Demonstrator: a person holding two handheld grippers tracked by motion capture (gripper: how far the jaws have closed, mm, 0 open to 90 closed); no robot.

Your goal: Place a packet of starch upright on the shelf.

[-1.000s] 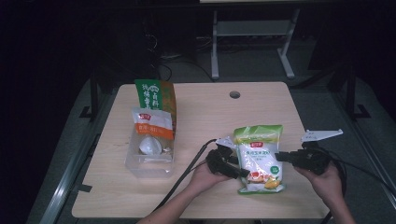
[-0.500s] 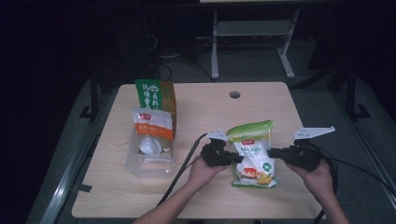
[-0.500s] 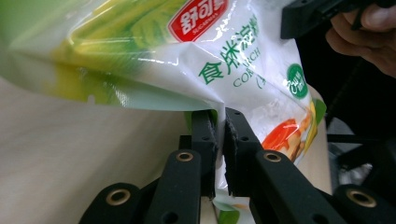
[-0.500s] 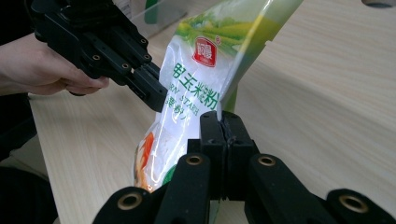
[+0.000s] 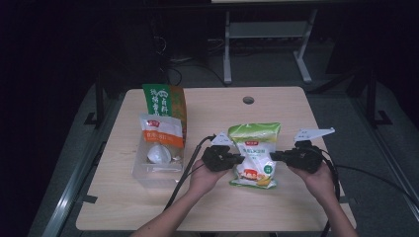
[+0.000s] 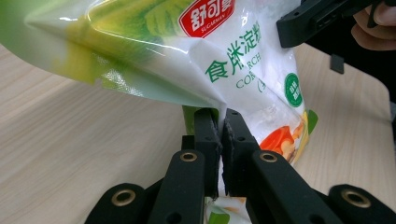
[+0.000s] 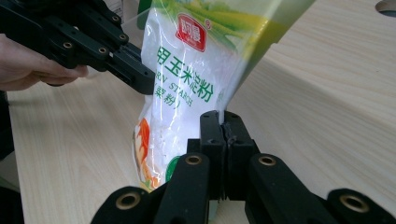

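Note:
A white and green bag of corn starch (image 5: 254, 153) hangs upright just above the light wooden table (image 5: 247, 212), held between both grippers. My left gripper (image 5: 241, 159) is shut on the bag's left edge. In the left gripper view its jaws (image 6: 220, 122) pinch the thin plastic seam of the bag (image 6: 224, 60). My right gripper (image 5: 273, 156) is shut on the opposite edge. In the right gripper view those jaws (image 7: 223, 119) clamp the side of the bag (image 7: 187, 84), and the left gripper (image 7: 142, 79) grips the far side.
A clear plastic bin (image 5: 158, 168) stands at the left of the table with a white and orange pouch (image 5: 160, 136) in it and a green and orange packet (image 5: 165, 98) at its back. A cable hole (image 5: 248, 100) sits near the far edge. Black cables trail toward the front.
The left gripper's jaws have shut on the bag's left edge. The bag has come up off the table and shifted left, and the right hand has moved left with it.

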